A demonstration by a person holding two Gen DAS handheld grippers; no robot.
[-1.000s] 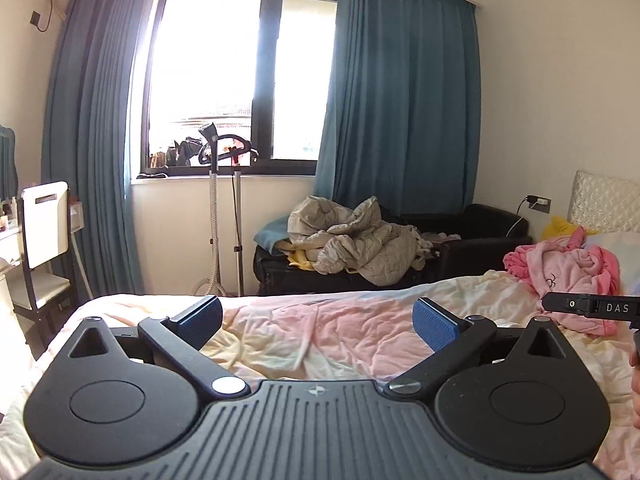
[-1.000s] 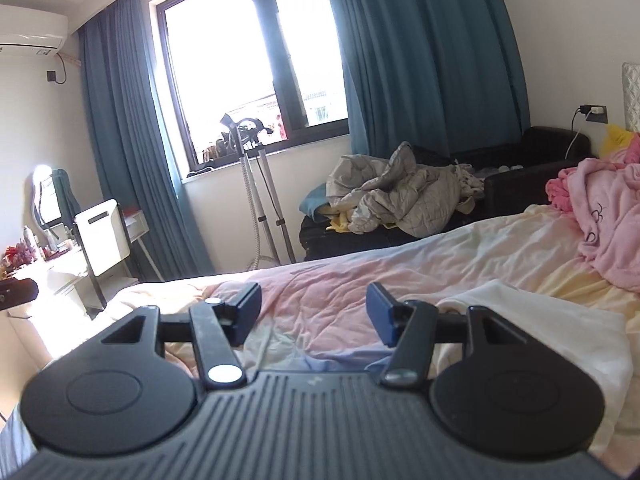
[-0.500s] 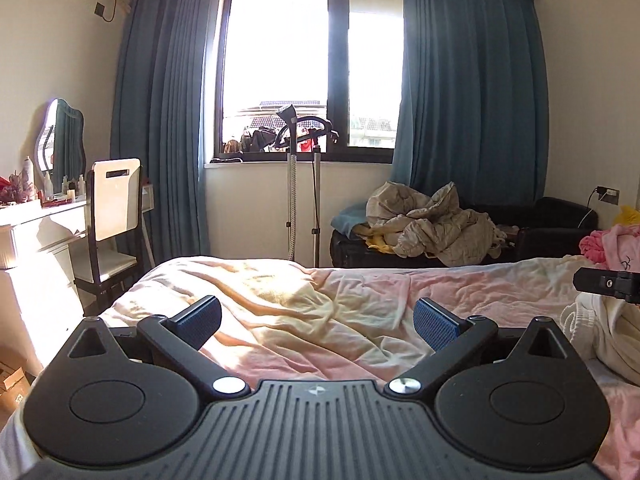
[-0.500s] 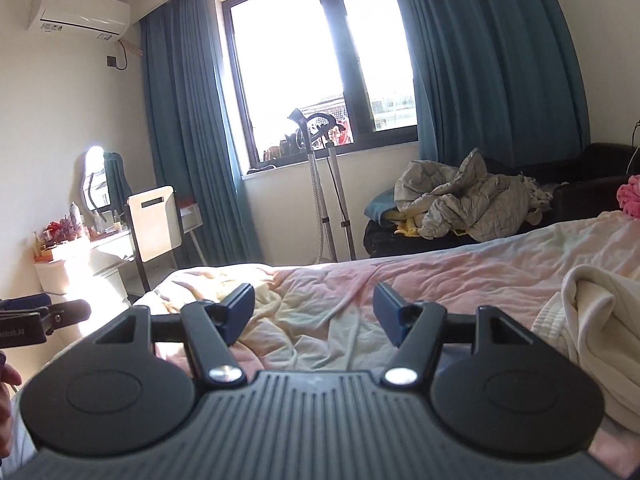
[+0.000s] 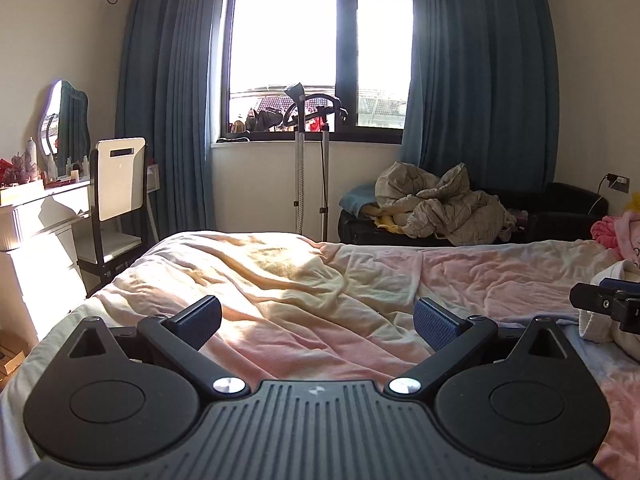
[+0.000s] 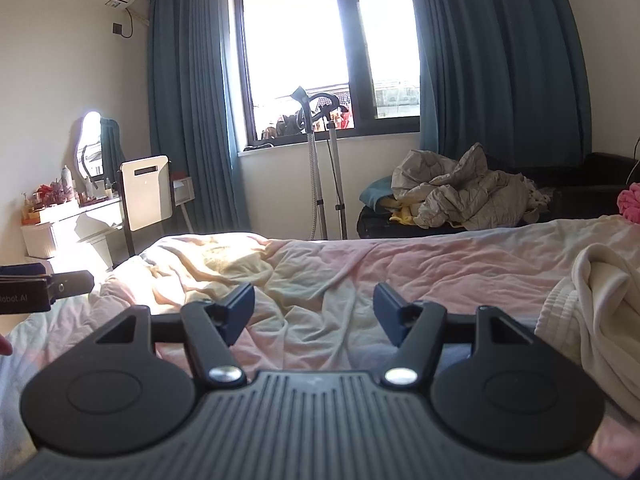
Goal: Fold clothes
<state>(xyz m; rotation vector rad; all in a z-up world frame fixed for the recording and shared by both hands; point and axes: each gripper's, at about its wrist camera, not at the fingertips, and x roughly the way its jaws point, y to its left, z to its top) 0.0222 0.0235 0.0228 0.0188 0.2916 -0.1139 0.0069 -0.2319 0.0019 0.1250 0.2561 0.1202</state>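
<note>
A cream white garment lies crumpled on the bed at the right edge of the right wrist view; a bit of it shows in the left wrist view. A pink garment lies further right. My left gripper is open and empty above the pink and yellow bed sheet. My right gripper is open and empty, left of the white garment. The right gripper's tip shows at the right edge of the left wrist view, and the left gripper's tip at the left edge of the right wrist view.
A black sofa with a heap of beige bedding stands beyond the bed. A garment steamer stand is under the window. A white chair and dressing table stand left of the bed.
Both views have swung left, from the pink garment and headboard side toward the chair and dressing table. Both grippers stay open and empty.
</note>
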